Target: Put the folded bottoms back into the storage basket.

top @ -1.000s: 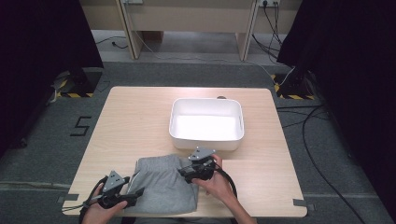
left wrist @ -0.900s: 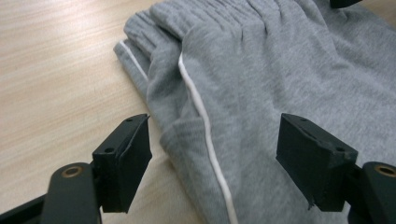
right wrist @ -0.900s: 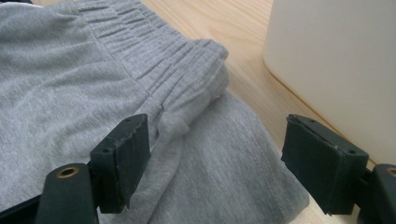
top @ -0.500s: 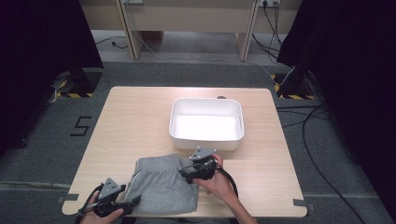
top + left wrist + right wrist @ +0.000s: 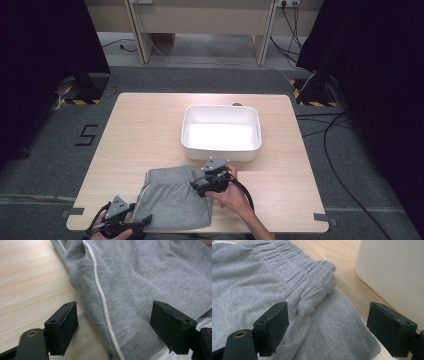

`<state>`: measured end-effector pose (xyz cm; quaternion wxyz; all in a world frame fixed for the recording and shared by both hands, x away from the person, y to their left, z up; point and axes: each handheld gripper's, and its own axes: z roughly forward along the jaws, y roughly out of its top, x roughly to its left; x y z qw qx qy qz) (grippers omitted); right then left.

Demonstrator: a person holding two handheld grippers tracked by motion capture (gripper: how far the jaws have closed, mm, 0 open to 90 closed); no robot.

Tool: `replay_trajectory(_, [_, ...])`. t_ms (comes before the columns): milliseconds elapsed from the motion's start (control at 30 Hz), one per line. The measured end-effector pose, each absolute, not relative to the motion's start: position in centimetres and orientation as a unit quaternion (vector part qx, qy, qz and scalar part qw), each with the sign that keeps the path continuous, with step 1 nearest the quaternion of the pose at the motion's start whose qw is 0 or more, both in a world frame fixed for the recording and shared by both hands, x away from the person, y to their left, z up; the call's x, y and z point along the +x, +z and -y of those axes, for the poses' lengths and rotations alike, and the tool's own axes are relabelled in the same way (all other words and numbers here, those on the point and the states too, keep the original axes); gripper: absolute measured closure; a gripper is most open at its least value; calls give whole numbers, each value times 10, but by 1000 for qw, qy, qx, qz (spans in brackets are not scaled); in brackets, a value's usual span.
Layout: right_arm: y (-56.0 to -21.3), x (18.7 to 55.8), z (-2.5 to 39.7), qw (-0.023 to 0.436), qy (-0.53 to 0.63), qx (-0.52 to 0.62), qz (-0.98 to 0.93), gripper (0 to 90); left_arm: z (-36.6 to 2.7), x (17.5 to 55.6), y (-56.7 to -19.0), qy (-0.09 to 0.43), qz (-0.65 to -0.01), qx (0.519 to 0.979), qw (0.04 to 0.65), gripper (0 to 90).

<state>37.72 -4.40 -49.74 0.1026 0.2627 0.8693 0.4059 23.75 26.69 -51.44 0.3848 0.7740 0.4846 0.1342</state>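
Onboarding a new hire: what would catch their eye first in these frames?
The folded grey sweatpants at the table's near edge, white piping along one side. Both grippers flank them with jaws open: left gripper at the near-left corner, right gripper at the waistband corner. Behind sits an empty white bin.

A light wooden worktop (image 5: 135, 130) stands on grey carpet. On it, toward the far side and right of centre, sits a white rectangular tub (image 5: 221, 151). Folded grey sweat shorts (image 5: 172, 197) with a white side stripe lie flat at the near edge, close to the tub without touching it.
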Motion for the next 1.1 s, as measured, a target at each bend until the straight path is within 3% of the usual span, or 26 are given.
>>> replay_trajectory(400, [-505, 384, 34, 76, 402, 262, -874, 171, -259, 238, -515, 126, -483, 777, 384, 205])
replay_trajectory(800, [-517, 389, 23, 70, 384, 256, -884, 154, -256, 236, -516, 124, -463, 784, 393, 343])
replay_trajectory(933, [-516, 387, 21, 69, 386, 244, -887, 247, -257, 236, -516, 122, -459, 785, 398, 414])
replay_trajectory(967, [-515, 386, 21, 55, 395, 234, -887, 370, -256, 236, -516, 119, -457, 784, 402, 434])
replay_trajectory(1067, [-515, 385, 20, 48, 401, 229, -886, 439, -256, 236, -517, 116, -456, 783, 408, 493])
replay_trajectory(1100, [-515, 385, 22, 40, 402, 232, -885, 540, -257, 236, -518, 112, -455, 781, 413, 518])
